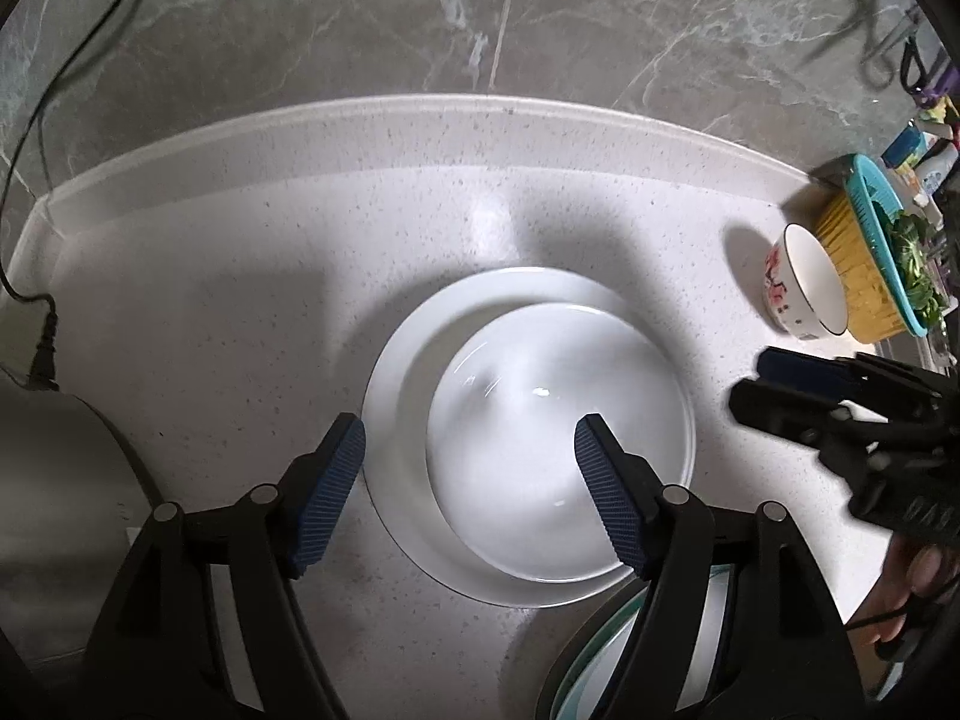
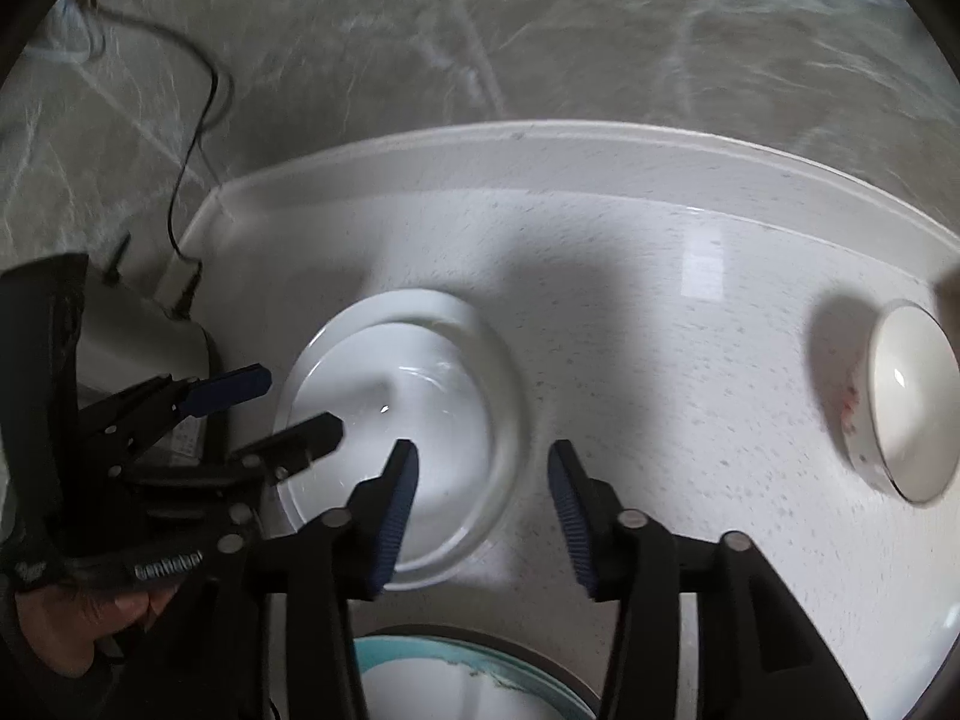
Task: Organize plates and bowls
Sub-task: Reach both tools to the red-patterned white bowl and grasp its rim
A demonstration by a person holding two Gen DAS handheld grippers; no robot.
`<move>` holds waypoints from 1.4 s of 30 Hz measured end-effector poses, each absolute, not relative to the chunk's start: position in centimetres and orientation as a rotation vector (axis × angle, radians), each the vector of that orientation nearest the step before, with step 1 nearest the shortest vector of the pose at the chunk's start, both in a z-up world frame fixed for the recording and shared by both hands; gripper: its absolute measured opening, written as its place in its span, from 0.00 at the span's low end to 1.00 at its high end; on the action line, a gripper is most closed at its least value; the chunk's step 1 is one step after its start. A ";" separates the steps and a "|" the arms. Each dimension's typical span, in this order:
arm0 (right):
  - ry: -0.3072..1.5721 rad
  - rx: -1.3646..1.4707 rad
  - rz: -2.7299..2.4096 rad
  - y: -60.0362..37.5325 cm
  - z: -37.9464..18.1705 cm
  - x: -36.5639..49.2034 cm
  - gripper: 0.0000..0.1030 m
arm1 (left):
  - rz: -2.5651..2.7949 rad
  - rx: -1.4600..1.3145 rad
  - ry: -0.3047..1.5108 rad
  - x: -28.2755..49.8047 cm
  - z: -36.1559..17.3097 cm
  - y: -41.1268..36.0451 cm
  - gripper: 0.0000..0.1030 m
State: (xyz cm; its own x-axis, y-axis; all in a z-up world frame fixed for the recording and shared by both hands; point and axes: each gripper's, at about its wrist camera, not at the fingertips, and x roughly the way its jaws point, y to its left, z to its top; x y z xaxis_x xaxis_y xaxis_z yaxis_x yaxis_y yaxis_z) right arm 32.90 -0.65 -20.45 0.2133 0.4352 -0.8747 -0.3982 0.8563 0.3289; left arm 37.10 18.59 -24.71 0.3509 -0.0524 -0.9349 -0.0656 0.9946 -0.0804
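White bowl (image 1: pixel 558 444) nested in white plate (image 1: pixel 396 372) on speckled counter (image 1: pixel 240 300), left gripper (image 1: pixel 468 438) spread above bowl rim, right gripper (image 2: pixel 483 462) apart, holding nothing, floral bowl (image 2: pixel 906 402) well apart, teal-rimmed plate (image 2: pixel 468 678) near counter's front edge.

The left gripper (image 1: pixel 470 438) hangs with its jaws spread wide and empty, pointing toward twelve o'clock, while the right gripper (image 2: pixel 483 465), at its three o'clock side, likewise has its jaws parted, gripping nothing, each held by a hand.
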 end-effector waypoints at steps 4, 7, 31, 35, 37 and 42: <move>1.185 0.141 0.516 -5.4 -19.3 32.5 0.49 | -0.002 -0.084 1.198 37.2 -23.4 17.4 0.69; 1.166 0.207 0.466 -8.9 -18.9 32.2 0.49 | -0.018 -0.060 1.197 37.6 -22.7 16.2 0.69; 1.072 0.608 0.125 -29.7 -21.7 35.1 0.53 | -0.369 0.157 1.338 55.3 -26.9 -6.6 0.69; 1.110 0.581 0.120 -28.6 -22.5 36.2 0.53 | -0.368 0.168 1.368 56.1 -29.7 -8.2 0.69; 1.141 0.563 0.117 -28.1 -22.8 37.1 0.53 | -0.356 0.174 1.375 56.1 -30.8 -8.2 0.69; 1.208 0.484 0.069 -27.0 -23.6 39.1 0.53 | -0.338 0.162 1.362 56.8 -31.8 -7.7 0.68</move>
State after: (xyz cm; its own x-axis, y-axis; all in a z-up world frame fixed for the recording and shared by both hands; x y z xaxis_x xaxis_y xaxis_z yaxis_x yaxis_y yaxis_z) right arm 39.11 -26.97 -23.61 0.3663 0.3046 -0.8792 0.2021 0.8963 0.3947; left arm 56.84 -7.72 -31.80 0.1687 -0.1431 -0.9752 0.3290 0.9408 -0.0811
